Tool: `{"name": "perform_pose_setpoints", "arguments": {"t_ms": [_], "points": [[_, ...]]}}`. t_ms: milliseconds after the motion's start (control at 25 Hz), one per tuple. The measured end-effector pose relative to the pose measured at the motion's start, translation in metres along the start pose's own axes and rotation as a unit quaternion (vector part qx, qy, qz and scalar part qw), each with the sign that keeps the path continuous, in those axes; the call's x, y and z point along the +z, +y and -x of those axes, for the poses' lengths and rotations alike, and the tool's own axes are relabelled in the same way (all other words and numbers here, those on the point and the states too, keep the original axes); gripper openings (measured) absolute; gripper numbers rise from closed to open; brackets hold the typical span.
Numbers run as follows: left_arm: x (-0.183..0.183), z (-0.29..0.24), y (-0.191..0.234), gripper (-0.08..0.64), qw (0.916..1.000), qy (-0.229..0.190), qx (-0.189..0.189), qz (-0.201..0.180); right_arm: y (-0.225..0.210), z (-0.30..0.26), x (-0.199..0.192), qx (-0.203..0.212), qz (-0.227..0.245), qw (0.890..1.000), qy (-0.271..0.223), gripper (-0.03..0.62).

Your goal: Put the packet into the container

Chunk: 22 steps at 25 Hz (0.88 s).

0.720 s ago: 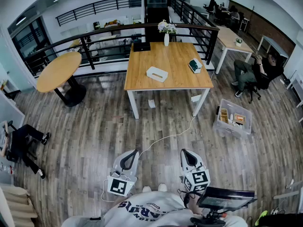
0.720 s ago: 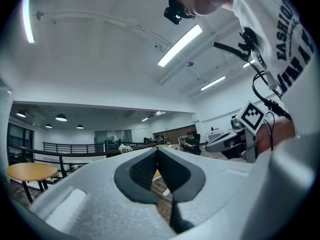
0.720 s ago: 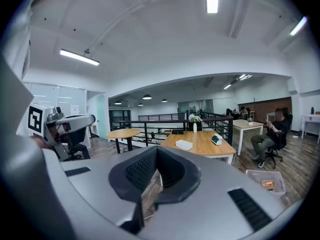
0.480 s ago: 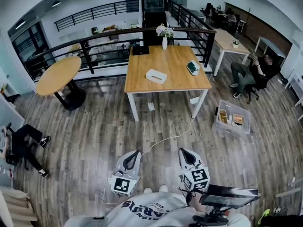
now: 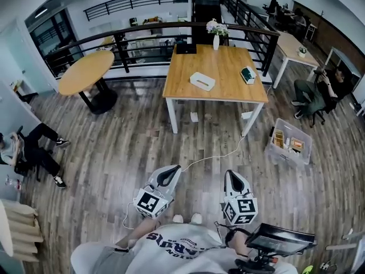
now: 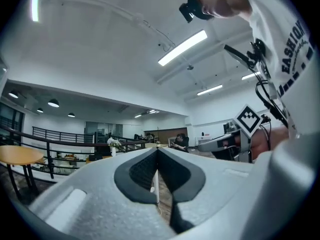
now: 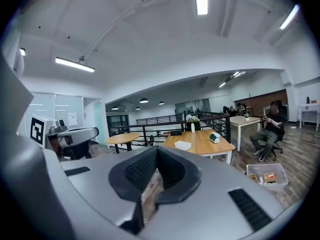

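Left hand-held gripper (image 5: 169, 172): grey jaws clenched tip to tip, nothing between them. Right hand-held gripper (image 5: 232, 177): likewise clenched, empty. Both hang over the wood-plank floor (image 5: 114, 153), well apart from the rectangular wooden worktop (image 5: 228, 93).

On it: flat white box (image 5: 202, 81), small green-and-white object (image 5: 247, 75).

Clear plastic bin (image 5: 272, 153) on the floor, right of the worktop, holds brown and orange packets (image 5: 279, 138). Which one is the task's packet, cannot tell.

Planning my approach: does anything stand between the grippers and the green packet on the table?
Nothing solid: only floor with a thin white cable lies between the left gripper, the right gripper and the packet on the table.
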<state>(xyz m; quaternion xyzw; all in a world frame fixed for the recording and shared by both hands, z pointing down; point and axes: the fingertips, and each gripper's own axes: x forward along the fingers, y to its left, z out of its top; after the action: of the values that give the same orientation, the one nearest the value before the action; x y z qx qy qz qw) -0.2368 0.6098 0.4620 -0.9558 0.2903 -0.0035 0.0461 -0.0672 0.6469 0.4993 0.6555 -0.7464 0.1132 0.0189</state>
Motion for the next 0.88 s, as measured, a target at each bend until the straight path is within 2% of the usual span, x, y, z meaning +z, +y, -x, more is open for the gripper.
{"name": "perform_pose_setpoints", "arguments": {"t_ms": [320,560,880], "points": [[-0.01,-0.007,-0.004,0.0,0.9985,0.009,0.051,0.018,-0.027,-0.015,-0.025,0.021,-0.003,1.0,0.019,0.007],[-0.014,-0.012,-0.006,0.0,0.9987,0.007,0.05,0.008,-0.027,-0.022,-0.029,0.043,0.014,0.999,0.024,0.008],[-0.023,-0.025,0.007,0.0,0.9982,0.007,0.057,0.017,-0.031,-0.038,-0.037,0.052,0.018,0.997,0.046,0.008]]}}
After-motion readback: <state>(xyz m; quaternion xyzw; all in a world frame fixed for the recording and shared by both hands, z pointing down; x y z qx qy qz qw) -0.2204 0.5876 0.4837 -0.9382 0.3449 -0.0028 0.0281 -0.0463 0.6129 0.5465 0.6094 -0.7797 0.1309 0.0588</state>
